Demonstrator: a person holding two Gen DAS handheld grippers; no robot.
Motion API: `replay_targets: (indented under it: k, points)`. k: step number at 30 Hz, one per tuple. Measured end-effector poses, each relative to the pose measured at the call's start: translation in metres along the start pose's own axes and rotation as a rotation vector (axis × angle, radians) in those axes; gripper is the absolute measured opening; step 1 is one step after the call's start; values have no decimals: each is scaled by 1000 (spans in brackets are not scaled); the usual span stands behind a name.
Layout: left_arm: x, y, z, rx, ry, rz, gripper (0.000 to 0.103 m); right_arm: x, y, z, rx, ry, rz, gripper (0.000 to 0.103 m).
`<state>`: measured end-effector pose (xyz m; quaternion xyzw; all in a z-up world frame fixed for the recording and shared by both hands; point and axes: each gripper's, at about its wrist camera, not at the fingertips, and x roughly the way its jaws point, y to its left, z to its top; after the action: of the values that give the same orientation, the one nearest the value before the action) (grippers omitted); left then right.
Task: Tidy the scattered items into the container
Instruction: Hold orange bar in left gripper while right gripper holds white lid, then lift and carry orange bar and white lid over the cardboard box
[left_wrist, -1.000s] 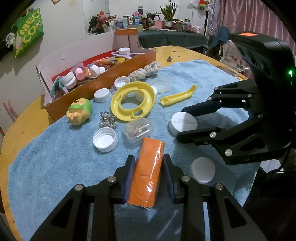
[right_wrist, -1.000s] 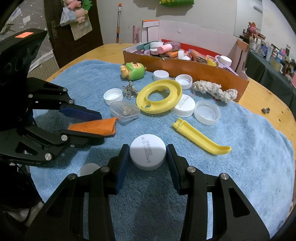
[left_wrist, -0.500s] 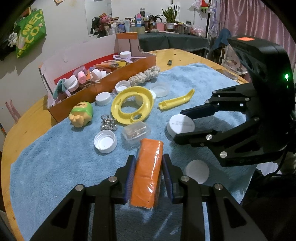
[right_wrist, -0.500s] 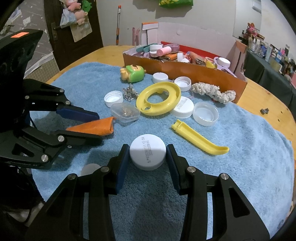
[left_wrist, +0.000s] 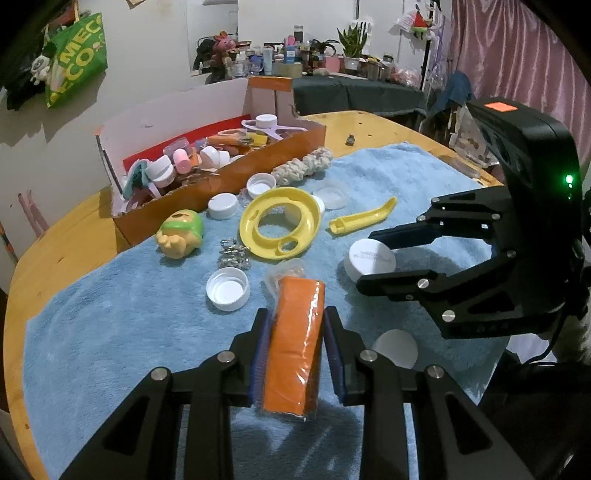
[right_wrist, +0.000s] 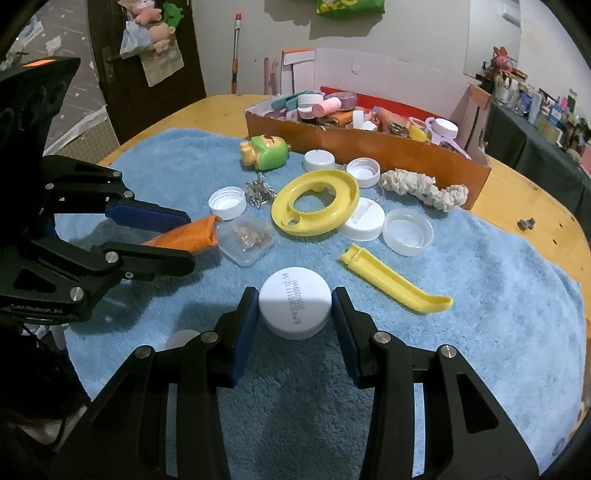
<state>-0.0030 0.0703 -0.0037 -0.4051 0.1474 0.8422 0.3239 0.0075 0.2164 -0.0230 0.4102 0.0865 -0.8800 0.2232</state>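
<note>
My left gripper (left_wrist: 295, 332) is shut on an orange wrapped packet (left_wrist: 295, 343) and holds it above the blue towel (left_wrist: 110, 332); the packet also shows in the right wrist view (right_wrist: 184, 236). My right gripper (right_wrist: 293, 310) is shut on a white round lid (right_wrist: 294, 301) with printed digits, lifted off the towel; the lid shows in the left wrist view (left_wrist: 369, 258). The cardboard box (left_wrist: 221, 184), the container, stands at the towel's far edge, full of small items. It also shows in the right wrist view (right_wrist: 369, 147).
Loose on the towel: a yellow ring (left_wrist: 279, 221), a yellow curved piece (right_wrist: 395, 280), a green-and-yellow toy (left_wrist: 181, 234), white caps (left_wrist: 227, 288), a clear small box (right_wrist: 245, 240), a metal cluster (left_wrist: 232, 253), a cream scrunchie (right_wrist: 421, 188), a white disc (left_wrist: 393, 347).
Both grippers have risen from the towel with their loads. The view has pulled back, and the box and scattered items sit lower and farther in frame.
</note>
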Motion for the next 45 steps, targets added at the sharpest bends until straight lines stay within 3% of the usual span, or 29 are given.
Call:
replay_targets:
  k: [20, 34, 45]
  points:
    - [-22, 18, 22, -64, -67, 30, 31, -16, -7, 22, 1, -44, -8, 39]
    - [-26, 48, 76, -117, -113, 74, 31, -27, -37, 84, -9, -86, -16, 39]
    - [-8, 76, 114, -151, -110, 121, 31, -20, -57, 128, -33, -100, -40, 39]
